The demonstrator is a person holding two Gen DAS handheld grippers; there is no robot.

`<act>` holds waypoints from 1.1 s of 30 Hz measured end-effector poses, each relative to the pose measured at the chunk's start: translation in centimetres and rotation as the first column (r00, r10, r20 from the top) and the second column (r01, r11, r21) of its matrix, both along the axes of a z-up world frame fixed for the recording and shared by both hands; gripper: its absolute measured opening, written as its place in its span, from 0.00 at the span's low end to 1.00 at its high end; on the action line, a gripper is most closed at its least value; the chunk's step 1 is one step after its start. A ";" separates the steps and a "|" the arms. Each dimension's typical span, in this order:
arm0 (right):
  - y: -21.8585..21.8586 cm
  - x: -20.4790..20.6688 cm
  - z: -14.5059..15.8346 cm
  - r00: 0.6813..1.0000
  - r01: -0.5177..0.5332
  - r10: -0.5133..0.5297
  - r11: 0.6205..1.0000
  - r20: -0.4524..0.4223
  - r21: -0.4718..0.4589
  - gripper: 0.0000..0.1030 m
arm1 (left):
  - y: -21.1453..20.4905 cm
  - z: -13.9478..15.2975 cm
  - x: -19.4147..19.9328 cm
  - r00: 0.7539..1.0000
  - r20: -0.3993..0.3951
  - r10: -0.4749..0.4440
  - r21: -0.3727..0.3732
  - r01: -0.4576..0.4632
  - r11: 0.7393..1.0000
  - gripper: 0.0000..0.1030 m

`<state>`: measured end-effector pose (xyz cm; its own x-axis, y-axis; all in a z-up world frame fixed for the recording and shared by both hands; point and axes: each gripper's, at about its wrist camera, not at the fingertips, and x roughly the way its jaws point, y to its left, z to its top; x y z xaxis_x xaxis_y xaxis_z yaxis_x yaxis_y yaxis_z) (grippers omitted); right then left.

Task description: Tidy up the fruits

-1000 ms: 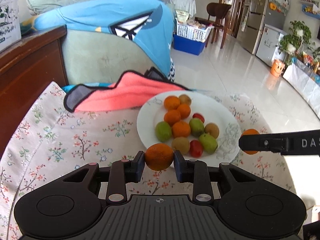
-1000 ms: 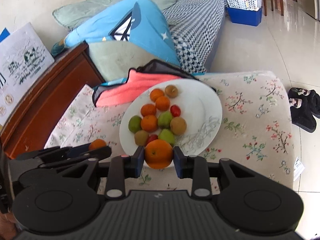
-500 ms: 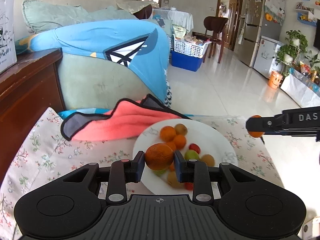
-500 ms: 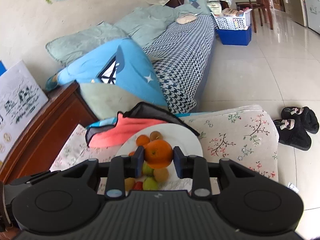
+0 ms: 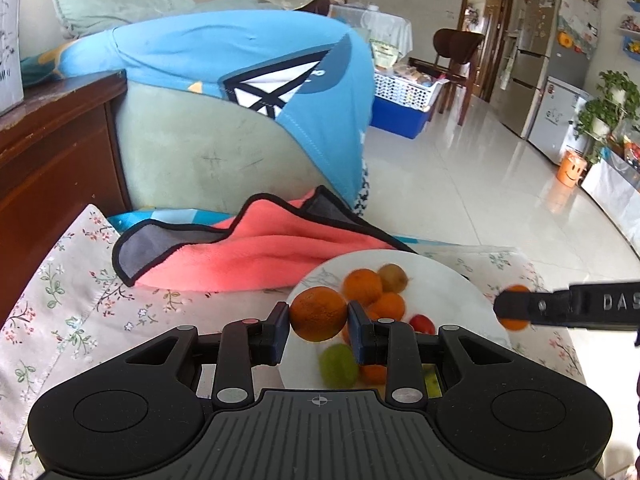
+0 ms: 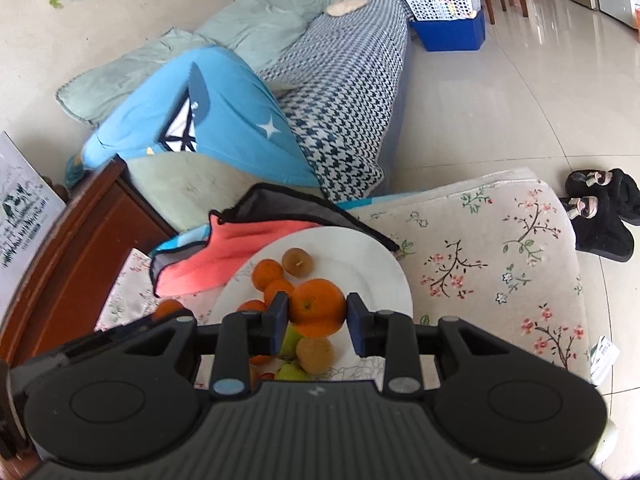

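Observation:
A white plate [image 5: 436, 276] on the floral cloth holds several oranges, kiwis, green fruits and a red one. My left gripper [image 5: 319, 320] is shut on an orange [image 5: 318, 307], held above the plate's left side. My right gripper [image 6: 318, 314] is shut on another orange [image 6: 317, 307], above the plate [image 6: 360, 256]. In the left wrist view the right gripper's fingers [image 5: 532, 311] reach in from the right, level with the plate's right rim, with its orange [image 5: 514, 322] between them. In the right wrist view the left gripper's orange [image 6: 168, 307] shows at the lower left.
A pink and grey towel [image 5: 256, 248] lies against the plate's far side. A blue cushion [image 5: 224, 56] and sofa stand behind. A wooden cabinet [image 5: 44, 152] is at the left. Black slippers [image 6: 600, 216] lie on the tiled floor to the right of the table.
Both grippers, each still holding its orange, have risen from just over the table and moved in above the plate; the cameras tilted up, then back down a little.

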<state>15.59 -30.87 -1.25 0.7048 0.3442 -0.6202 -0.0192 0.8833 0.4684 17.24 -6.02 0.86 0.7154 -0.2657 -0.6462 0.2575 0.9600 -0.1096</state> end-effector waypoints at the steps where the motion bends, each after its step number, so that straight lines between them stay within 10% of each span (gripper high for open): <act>1: 0.1 0.2 -0.2 1.000 0.000 0.000 1.000 -0.003 -0.002 0.30 | 0.0 -0.1 0.3 1.000 -0.004 0.004 -0.002 -0.004 1.000 0.28; 19: 0.5 2.6 -3.0 0.996 0.041 -0.041 0.999 -0.083 -0.009 0.33 | -1.3 -2.2 2.6 0.999 -0.044 0.022 0.013 -0.022 1.000 0.31; 28: 0.5 2.5 -2.2 0.997 0.043 -0.043 0.999 -0.062 -0.001 0.51 | -2.3 -0.6 1.2 0.999 -0.010 0.050 0.061 -0.050 0.997 0.86; 33: 0.3 2.0 -1.4 0.997 0.062 -0.063 0.998 -0.041 -0.022 0.66 | -2.5 0.3 0.0 0.999 -0.016 0.051 0.109 -0.049 0.993 0.94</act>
